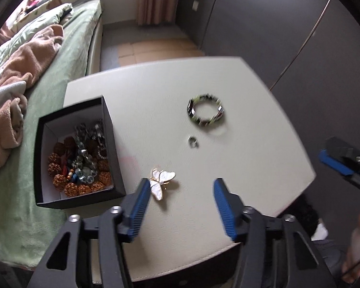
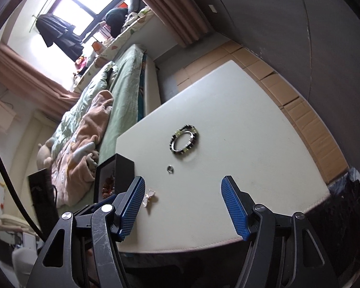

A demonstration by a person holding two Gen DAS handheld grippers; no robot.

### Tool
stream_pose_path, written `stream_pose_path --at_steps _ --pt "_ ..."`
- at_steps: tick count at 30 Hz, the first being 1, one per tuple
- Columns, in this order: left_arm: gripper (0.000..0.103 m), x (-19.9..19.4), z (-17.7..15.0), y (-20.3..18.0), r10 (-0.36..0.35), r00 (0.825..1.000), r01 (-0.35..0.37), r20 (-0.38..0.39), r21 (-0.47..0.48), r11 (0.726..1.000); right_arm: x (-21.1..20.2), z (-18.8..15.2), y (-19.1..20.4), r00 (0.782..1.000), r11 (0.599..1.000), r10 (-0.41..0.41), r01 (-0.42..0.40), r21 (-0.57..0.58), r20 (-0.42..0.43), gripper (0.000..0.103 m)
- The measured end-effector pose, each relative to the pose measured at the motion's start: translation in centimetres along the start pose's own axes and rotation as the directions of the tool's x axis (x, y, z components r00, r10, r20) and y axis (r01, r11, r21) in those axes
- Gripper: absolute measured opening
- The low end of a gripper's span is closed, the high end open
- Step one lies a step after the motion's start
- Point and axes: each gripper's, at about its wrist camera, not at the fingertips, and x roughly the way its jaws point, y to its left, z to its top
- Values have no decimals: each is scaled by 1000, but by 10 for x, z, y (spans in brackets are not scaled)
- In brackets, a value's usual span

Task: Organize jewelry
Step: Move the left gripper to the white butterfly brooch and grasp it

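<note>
A white table (image 1: 156, 100) holds a black open box (image 1: 112, 144) with several bead strings, a white butterfly brooch (image 1: 161, 182), a small silver ring (image 1: 193, 142) and a dark beaded bracelet (image 1: 206, 110). My left gripper (image 1: 181, 192) is open above the table's near edge, its left finger beside the brooch. My right gripper (image 2: 183, 192) is open and empty over the near edge. In the right wrist view the bracelet (image 2: 184, 139), the ring (image 2: 170, 168), the brooch (image 2: 149, 196) and the box (image 2: 122, 170) lie ahead.
A bed (image 1: 67, 55) with green sheet and pink blanket borders the table's left side. A dark wardrobe wall (image 1: 264, 24) stands to the right. The right gripper shows at the left wrist view's right edge (image 1: 343, 165).
</note>
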Motion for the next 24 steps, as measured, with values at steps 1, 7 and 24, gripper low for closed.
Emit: stream_pose_path --at_steps 1,7,24 --pt "48 6 1 -1 17 1000 -17 -14 9 1000 1 -1 -3 1000 1000 -5 5 8 -5 66" --pt "45 28 1 -14 143 989 -139 -43 80 987 -2 0 -14 1000 999 -4 4 42 -2 66" --pt "33 60 4 -9 244 966 -235 -85 106 966 -1 2 -29 1000 998 -6 8 59 -23 67"
